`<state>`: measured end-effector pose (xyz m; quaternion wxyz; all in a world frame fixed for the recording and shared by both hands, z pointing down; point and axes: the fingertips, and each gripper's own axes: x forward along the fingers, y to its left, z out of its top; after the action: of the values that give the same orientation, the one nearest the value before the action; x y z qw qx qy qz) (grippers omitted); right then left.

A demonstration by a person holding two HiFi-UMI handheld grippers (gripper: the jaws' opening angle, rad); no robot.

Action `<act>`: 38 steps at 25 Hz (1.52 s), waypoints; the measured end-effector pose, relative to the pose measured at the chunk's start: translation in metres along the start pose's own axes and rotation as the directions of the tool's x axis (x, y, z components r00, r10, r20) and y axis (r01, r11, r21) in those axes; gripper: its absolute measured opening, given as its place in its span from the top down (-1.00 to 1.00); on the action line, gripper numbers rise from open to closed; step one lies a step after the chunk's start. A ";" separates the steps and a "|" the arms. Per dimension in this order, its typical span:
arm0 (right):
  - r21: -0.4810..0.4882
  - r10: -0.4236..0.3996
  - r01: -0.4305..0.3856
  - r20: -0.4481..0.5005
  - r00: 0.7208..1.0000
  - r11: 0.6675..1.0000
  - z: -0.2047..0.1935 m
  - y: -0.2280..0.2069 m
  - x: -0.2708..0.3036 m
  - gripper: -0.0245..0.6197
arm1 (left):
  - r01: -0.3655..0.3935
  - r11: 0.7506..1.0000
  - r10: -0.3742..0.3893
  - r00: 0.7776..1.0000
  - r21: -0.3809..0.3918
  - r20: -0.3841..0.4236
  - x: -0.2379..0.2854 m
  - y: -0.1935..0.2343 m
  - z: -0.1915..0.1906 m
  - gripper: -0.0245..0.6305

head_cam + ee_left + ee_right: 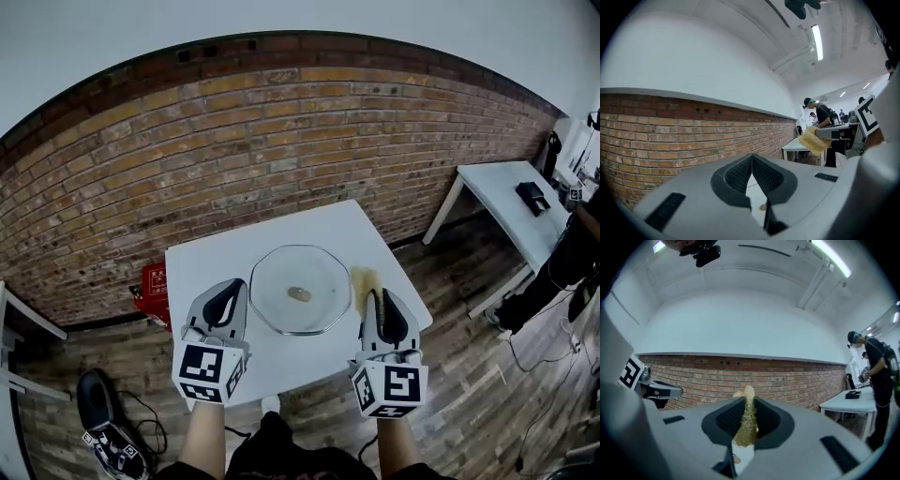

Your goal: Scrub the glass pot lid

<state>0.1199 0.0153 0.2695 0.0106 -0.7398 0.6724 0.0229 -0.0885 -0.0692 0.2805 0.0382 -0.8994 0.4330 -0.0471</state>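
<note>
The round glass pot lid (298, 289) lies flat in the middle of a small white table (202, 267), its tan knob (299, 294) at the centre. My left gripper (228, 292) hovers level just left of the lid, jaws shut with nothing between them (752, 159). My right gripper (375, 300) is level just right of the lid, shut on a yellow scrubbing sponge (363, 280). The sponge (746, 420) stands pinched upright between the pads and pokes out past the tips. From the left gripper view the sponge (812, 139) shows at the right.
A brick wall (281, 141) runs behind the table. A second white table (506, 202) with a black object (532, 196) stands at the right, with a person (567, 258) beside it. A red item (155, 281) sits on the floor to the left.
</note>
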 end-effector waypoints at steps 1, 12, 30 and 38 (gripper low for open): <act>-0.002 -0.004 0.004 -0.002 1.000 1.000 0.000 0.002 0.007 0.75 | 0.005 1.000 -0.005 1.000 -0.004 -0.004 0.005 0.004 -0.002 0.89; -0.012 -0.048 0.048 -0.030 0.998 0.999 -0.009 0.027 0.079 0.75 | 0.045 0.998 -0.047 0.998 -0.051 -0.038 0.060 0.065 -0.027 0.89; 0.027 0.029 -0.026 -0.102 0.994 0.999 -0.051 -0.006 0.151 0.75 | -0.035 0.993 0.012 0.980 -0.110 -0.198 0.120 0.075 -0.083 0.89; 0.048 0.086 -0.079 -0.172 0.981 0.996 -0.084 -0.011 0.170 0.75 | -0.069 0.979 0.001 0.943 -0.193 -0.332 0.132 0.062 -0.136 0.81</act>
<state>0.1488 -0.1564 0.3454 -0.0340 -0.7099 0.7013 -0.0551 -0.0704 -0.2145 0.4153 -0.1256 -0.8700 0.4517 -0.1523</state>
